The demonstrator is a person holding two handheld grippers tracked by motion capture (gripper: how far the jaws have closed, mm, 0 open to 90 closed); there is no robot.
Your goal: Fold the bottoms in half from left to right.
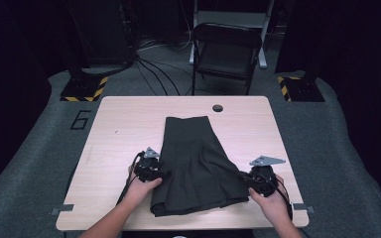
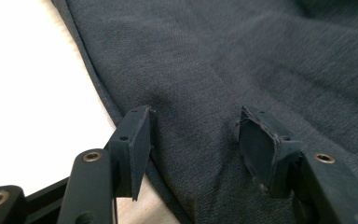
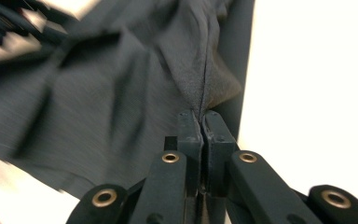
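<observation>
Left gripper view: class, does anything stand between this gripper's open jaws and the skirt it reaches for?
Nothing visible does. The left gripper has its jaws open right over the skirt near its edge, cloth directly between the pads, with bare table beside it. The right gripper is already shut on the skirt's other side.

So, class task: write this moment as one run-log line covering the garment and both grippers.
item: dark skirt flat on table | left gripper: open, jaws over skirt edge | right gripper: shut on skirt edge, pinched fold
</observation>
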